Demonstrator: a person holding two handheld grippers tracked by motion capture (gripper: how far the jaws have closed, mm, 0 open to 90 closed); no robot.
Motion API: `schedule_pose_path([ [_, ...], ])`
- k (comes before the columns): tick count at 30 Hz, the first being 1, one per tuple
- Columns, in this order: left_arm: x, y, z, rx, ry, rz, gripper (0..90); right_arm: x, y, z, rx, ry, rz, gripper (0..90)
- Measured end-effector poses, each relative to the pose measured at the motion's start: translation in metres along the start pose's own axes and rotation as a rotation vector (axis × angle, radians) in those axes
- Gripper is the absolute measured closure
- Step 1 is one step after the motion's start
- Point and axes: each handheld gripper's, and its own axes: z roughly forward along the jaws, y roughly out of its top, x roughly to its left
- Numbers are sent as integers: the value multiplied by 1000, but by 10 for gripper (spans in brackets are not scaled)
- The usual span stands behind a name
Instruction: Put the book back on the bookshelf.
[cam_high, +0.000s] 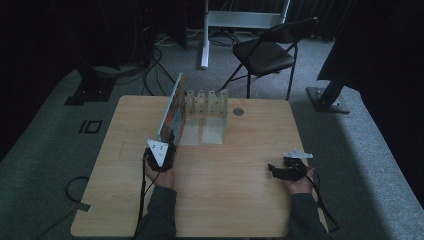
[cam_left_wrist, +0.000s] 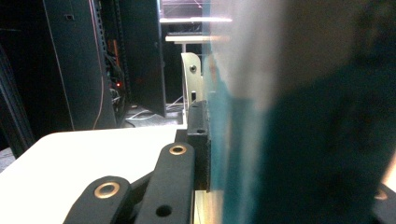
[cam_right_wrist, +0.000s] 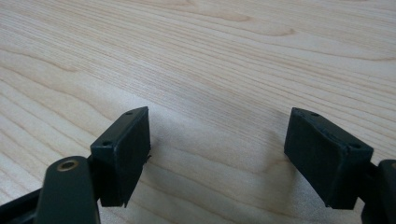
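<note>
A thin book with a colourful cover (cam_high: 172, 107) stands upright on edge at the back left of the wooden table (cam_high: 230, 200). My left gripper (cam_high: 168, 139) is shut on its near edge. In the left gripper view the book (cam_left_wrist: 299, 112) is a blurred teal slab pressed against the left pad (cam_left_wrist: 198, 140); the other jaw is mostly hidden behind it. A pale slotted rack (cam_high: 207, 102) stands just right of the book, and one of its posts (cam_left_wrist: 191, 74) shows past the jaw. My right gripper (cam_high: 274, 169) rests low at the table's right, open (cam_right_wrist: 217, 154) over bare wood.
A dark folding chair (cam_high: 265, 50) stands beyond the table's far edge. A small round grommet (cam_high: 238, 111) sits in the tabletop right of the rack. Cables lie on the floor to the left, and dark stands and equipment surround the table.
</note>
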Motion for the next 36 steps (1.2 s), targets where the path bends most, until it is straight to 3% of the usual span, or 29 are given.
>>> schedule_pose_path([
  [12, 1, -2, 0, -9, -8, 29, 790, 0, 0, 0, 0, 1, 0, 221],
  [18, 5, -2, 0, -6, -36, 33, 779, 0, 0, 0, 0, 1, 0, 221],
  [36, 13, -5, -2, 2, -107, 3, 622, 0, 0, 0, 1, 0, 0, 221],
])
